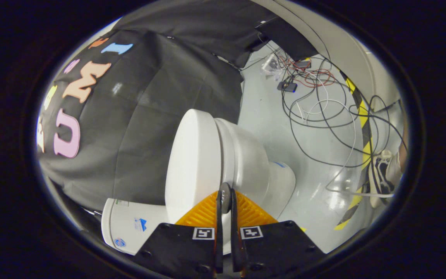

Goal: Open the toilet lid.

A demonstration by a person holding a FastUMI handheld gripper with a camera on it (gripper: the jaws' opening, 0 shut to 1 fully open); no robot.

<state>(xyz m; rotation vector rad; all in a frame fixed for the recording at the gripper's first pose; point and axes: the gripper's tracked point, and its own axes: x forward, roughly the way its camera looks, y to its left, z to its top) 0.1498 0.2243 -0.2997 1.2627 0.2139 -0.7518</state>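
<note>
My tongs (225, 197) rolled sideways, fingers pressed nearly together at the closed toilet lid (192, 162) edge, whether gripping it I cannot tell, bowl (246, 155) beside

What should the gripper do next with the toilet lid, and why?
Probably ease in so a fingertip catches the lid's edge. The lid lies shut on the bowl, and the gripper sits at their seam with its fingers nearly together, gripping nothing.

Glossy smooth toilet lid (192, 162), matt cloth wall (149, 97), shiny floor (269, 112).
</note>
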